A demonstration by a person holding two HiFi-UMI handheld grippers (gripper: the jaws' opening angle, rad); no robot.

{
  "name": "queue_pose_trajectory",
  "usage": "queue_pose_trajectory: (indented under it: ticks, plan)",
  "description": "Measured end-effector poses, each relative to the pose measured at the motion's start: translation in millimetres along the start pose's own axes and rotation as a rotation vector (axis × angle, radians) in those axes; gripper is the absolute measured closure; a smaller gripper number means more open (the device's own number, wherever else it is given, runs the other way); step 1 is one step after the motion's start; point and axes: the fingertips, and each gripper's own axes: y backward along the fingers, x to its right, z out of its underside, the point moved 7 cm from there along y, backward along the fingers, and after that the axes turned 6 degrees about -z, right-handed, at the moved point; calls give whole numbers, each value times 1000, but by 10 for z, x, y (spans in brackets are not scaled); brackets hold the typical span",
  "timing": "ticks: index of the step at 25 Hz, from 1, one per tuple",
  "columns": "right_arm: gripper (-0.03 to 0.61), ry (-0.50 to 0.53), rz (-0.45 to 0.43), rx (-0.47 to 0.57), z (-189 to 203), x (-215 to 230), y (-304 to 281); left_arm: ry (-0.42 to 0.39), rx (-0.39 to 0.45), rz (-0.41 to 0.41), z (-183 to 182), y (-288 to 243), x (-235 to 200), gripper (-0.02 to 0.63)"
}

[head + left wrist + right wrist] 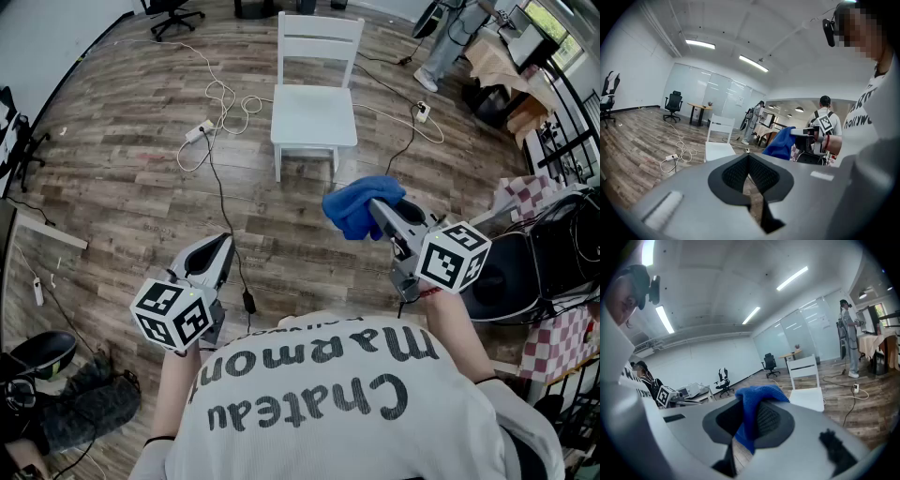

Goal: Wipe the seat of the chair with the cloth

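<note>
Right tongs (pixel 377 206) clamped on blue cloth (pixel 349 212), held in the air. Left tongs (pixel 223 242) closed, empty. White chair (pixel 314 114) stands ahead on wood floor (pixel 122 187), seat bare.

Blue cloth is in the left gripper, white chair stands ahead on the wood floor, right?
No: the blue cloth is clamped in the right gripper, not the left gripper, as the right gripper view shows. The white chair does stand ahead on the wood floor.
</note>
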Motion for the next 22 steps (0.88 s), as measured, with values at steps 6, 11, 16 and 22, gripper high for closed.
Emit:
queue_pose_trajectory:
  ticks: [6,11,16,22]
  plan:
    - [518,1,3,3,12,7,-40,-5,-1,3,-6,-23,-53,604]
    - [518,-2,5,16,2,16,-67,2,0,-8,-16,8,-111,604]
    - [518,-42,6,46,11,85,-138,12,-1,-19,-20,-25,-237,604]
    - [518,-50,-61,10,78,157,-449,97,18,-36,-67,-272,-391,604]
